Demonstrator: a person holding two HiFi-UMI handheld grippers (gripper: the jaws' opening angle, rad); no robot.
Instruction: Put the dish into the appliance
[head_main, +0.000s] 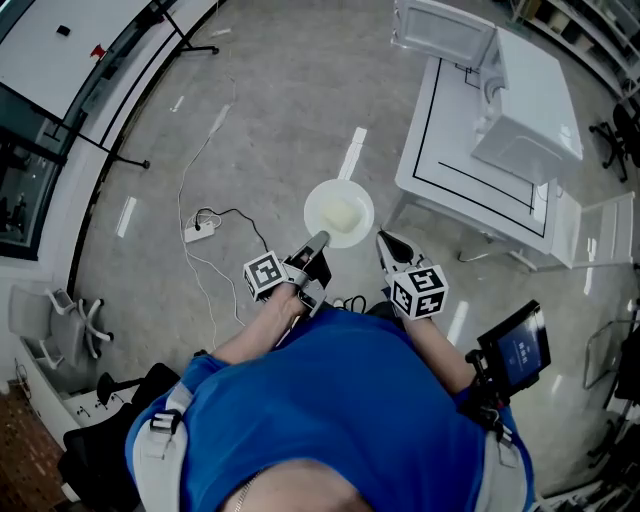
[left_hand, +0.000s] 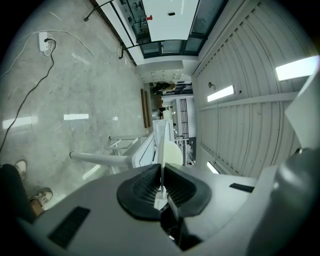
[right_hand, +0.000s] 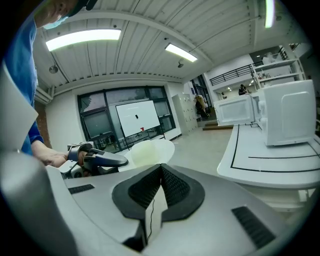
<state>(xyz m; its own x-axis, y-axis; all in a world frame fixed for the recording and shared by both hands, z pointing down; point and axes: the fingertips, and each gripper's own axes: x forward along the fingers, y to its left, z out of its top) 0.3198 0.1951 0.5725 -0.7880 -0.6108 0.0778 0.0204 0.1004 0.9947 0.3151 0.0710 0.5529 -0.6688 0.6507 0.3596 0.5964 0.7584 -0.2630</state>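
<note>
The pale round plate (head_main: 339, 212) hangs face up over the floor in front of the person, in the middle of the head view. The left gripper (head_main: 320, 243) reaches it from 7 o'clock with its jaws clamped on the rim; the left gripper view shows the plate edge-on between the pads. The right gripper (head_main: 384, 240) sits just beside the plate at 4 o'clock, apart from it, jaws pressed together with nothing between them. The white microwave (head_main: 527, 98) stands at 2 o'clock from the plate on a white table (head_main: 450, 160) marked with a black outline, its door (head_main: 443, 30) swung open. A power strip (head_main: 199, 231) with cables lies on the floor at 9 o'clock.
</note>
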